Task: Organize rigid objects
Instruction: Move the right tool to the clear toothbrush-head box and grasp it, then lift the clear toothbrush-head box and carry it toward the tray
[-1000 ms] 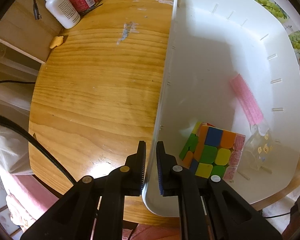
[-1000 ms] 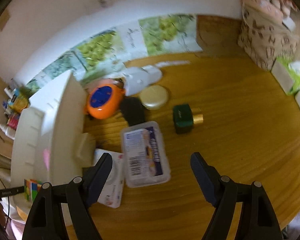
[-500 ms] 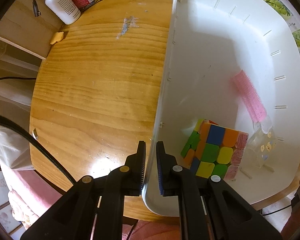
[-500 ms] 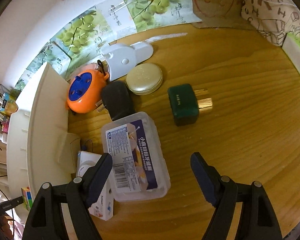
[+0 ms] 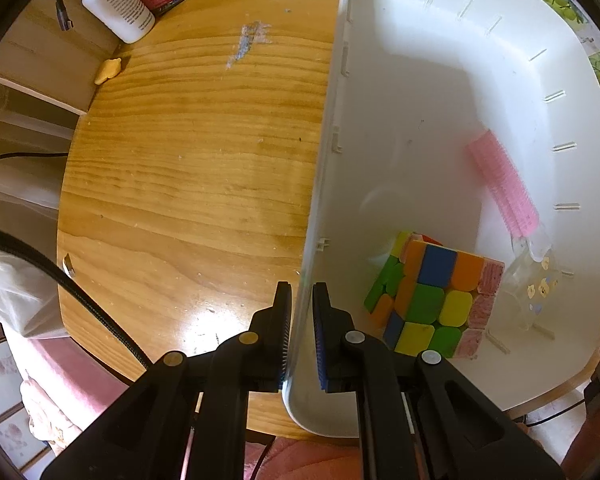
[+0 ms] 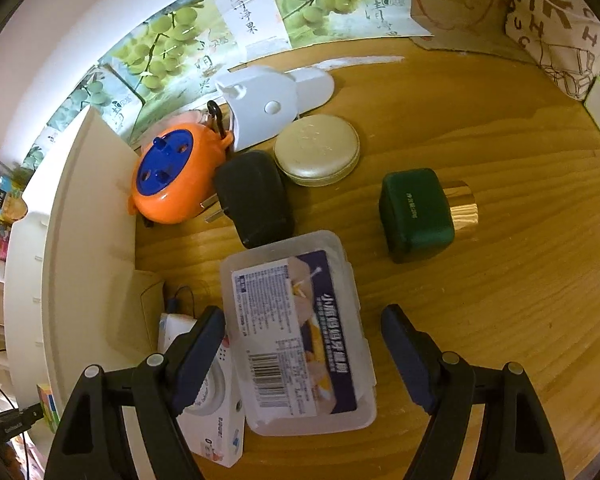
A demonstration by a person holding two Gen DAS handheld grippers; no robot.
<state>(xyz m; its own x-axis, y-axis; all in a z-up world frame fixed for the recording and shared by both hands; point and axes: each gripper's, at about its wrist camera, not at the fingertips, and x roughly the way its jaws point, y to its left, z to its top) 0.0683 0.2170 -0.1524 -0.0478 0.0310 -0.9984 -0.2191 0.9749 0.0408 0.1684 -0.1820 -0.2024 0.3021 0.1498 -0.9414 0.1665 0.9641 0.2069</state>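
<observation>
My left gripper [image 5: 300, 320] is shut on the near rim of a white plastic bin [image 5: 420, 92], one finger outside and one inside the wall. Inside the bin lie a colourful puzzle cube [image 5: 432, 300], a pink ridged roller [image 5: 504, 188] and a small clear piece [image 5: 536, 284]. My right gripper [image 6: 304, 344] is open and low over a clear plastic box [image 6: 296, 328] with a printed label, its fingers on either side of it, not closed. The bin [image 6: 84, 240] stands to the left in the right wrist view.
On the wooden table [image 6: 500, 140] lie an orange and blue round gadget [image 6: 172, 176], a black plug adapter [image 6: 252, 196], a round cream tin [image 6: 316, 152], a green case with a gold cap [image 6: 420, 212], a white device [image 6: 268, 104] and a white carton [image 6: 216, 412]. A white bottle [image 5: 112, 4] stands far left.
My right gripper has moved forward and down toward the clear plastic box, which now lies between its open fingers. My left gripper has kept its hold on the bin rim.
</observation>
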